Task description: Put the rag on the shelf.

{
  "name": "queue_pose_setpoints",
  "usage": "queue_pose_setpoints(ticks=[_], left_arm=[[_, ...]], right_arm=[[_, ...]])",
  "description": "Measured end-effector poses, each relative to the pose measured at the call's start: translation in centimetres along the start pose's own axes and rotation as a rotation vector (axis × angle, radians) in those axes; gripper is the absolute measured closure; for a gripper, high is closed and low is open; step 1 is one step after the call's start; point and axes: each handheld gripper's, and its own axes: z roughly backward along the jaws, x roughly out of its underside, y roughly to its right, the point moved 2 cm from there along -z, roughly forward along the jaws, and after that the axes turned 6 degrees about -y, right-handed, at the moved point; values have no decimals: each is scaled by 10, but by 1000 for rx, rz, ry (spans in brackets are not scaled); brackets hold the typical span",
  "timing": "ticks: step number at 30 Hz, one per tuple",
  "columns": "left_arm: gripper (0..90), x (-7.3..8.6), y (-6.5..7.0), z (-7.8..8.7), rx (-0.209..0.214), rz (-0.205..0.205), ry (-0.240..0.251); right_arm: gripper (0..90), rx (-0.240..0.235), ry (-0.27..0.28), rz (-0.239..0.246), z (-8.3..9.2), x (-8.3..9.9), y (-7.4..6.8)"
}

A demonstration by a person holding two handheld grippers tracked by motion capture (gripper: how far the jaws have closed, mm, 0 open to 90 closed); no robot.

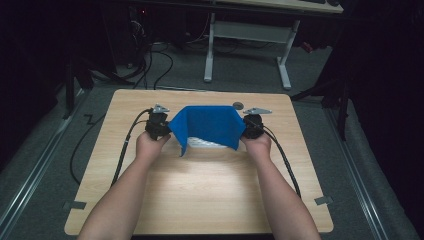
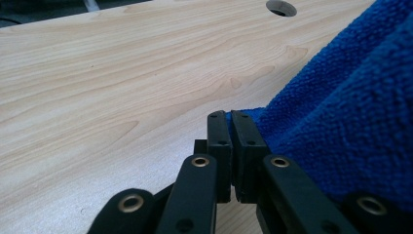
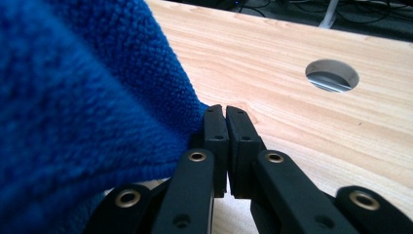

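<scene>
Nearest the camera in the high view, the person's two forearms reach up the pale wooden desk [image 1: 200, 195] from six o'clock toward its middle. The left tool [image 1: 161, 129] sits at about nine o'clock of the blue cloth [image 1: 207, 126] and the right tool [image 1: 250, 128] at about three o'clock, each pinching one edge of it; both gripper views show the jaws pressed together on a corner of blue terry [image 2: 341, 126] [image 3: 87, 107]. The cloth hangs stretched between them, raised over the desk's centre, its lower corners drooping and something white [image 1: 202, 143] lying under it. Beyond, at twelve o'clock, a round cable hole [image 1: 238, 105] marks the desk's far edge. Judged from this, the grasp and lift are done; laying the cloth down, folded or flat, and letting go remain.
</scene>
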Motion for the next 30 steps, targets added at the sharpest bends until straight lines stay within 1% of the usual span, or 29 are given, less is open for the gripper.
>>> queue_pose_setpoints(ticks=[4,5,8,12,14,16,19,22,25,30], left_arm=[[879,3,-2,0,-4,6,-3],[879,4,-3,0,-4,7,-7],[879,6,-3,-2,-1,8,-21],[876,8,-2,-4,-1,13,-19],[864,8,-2,-3,-2,19,-17],[827,8,-2,-1,-10,23,-11],[740,7,-3,4,-24,25,-7],[676,6,-5,12,-33,41,16],[617,7,-6,18,-28,52,46],[578,9,-7,28,-59,51,61]], right_arm=[[889,0,-4,-9,-3,6,1],[889,0,-10,-20,-5,9,2],[889,4,-14,-28,-5,12,4],[886,10,-26,-36,-6,15,8],[866,12,-22,-41,-5,14,9],[818,19,-13,-47,-4,13,10],[747,25,-3,-54,1,10,10],[729,28,12,-47,8,6,10],[708,34,24,-45,16,3,10],[671,44,55,-24,29,-2,7]])
